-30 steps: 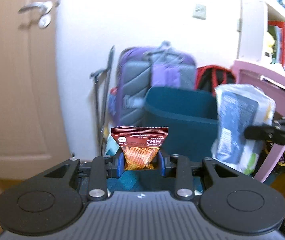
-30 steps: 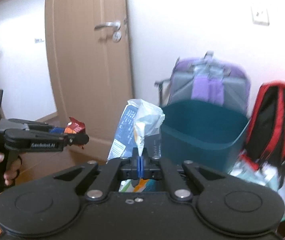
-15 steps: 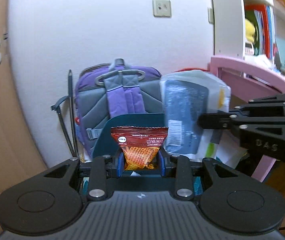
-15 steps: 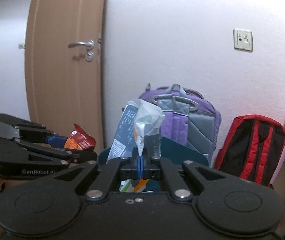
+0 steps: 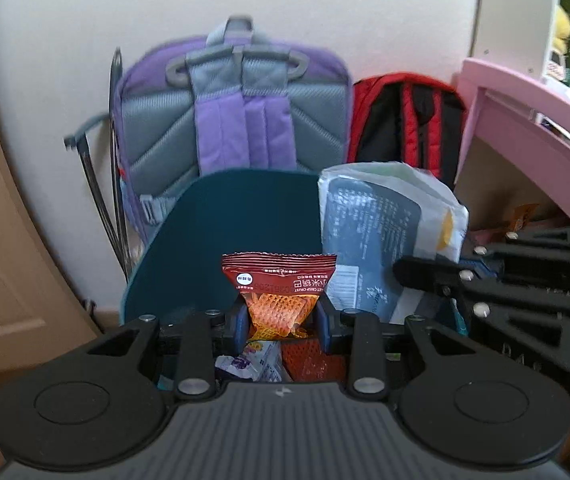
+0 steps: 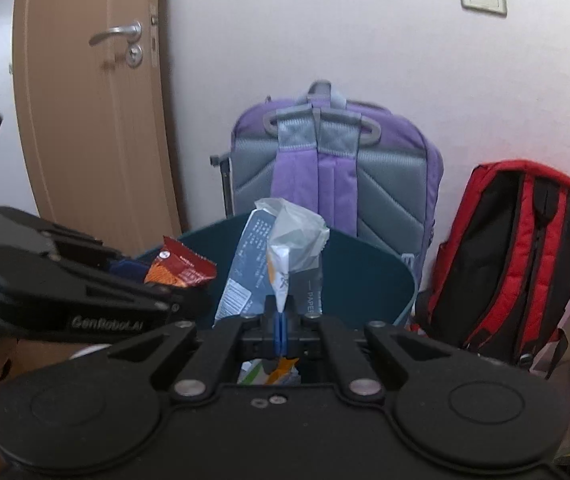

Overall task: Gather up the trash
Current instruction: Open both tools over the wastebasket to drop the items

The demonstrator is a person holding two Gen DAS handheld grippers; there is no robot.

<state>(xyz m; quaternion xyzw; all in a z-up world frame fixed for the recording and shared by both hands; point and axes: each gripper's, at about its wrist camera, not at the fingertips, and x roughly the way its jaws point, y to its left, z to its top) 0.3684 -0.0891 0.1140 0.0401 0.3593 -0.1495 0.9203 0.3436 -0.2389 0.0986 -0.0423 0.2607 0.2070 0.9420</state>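
Wrappers (image 5: 279, 280) in both tongs, over bin (image 5: 205, 240)

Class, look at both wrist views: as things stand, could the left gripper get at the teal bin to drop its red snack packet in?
Probably yes. The left gripper holds the red snack packet at the teal bin, whose open top looks unobstructed; the right gripper is alongside.

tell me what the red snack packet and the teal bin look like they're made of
Red snack packet: likely thin glossy plastic film, given its printed face and crimped, serrated top seal.
Teal bin: probably moulded plastic with a matt, smooth finish; its wall is one even colour and curves without seams, though the blur leaves this open.
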